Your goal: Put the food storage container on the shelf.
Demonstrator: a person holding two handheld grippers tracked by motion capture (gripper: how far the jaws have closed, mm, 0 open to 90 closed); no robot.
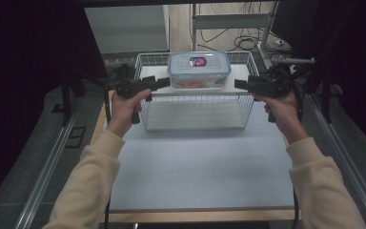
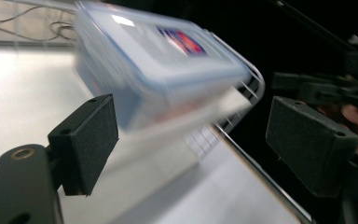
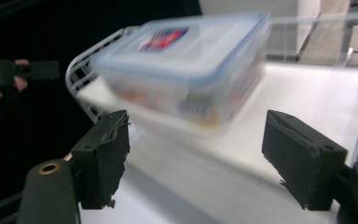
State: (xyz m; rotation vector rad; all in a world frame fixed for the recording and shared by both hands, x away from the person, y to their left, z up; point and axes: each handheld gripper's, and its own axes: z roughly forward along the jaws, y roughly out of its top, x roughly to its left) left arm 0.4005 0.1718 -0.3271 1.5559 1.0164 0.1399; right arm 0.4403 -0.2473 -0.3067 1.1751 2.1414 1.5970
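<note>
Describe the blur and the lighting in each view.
High view: sharp but dim, dark surroundings, the container and wire basket readable. Left gripper view: container motion-smeared, own pads crisp, table glaring white. Right gripper view: container smeared likewise, pads sharp.

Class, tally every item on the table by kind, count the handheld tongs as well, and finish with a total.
Clear lidded food container: 1
White wire basket: 1
Handheld tongs: 2, the left tongs and the right tongs, both open, one on each side of the container
Total: 4
</note>
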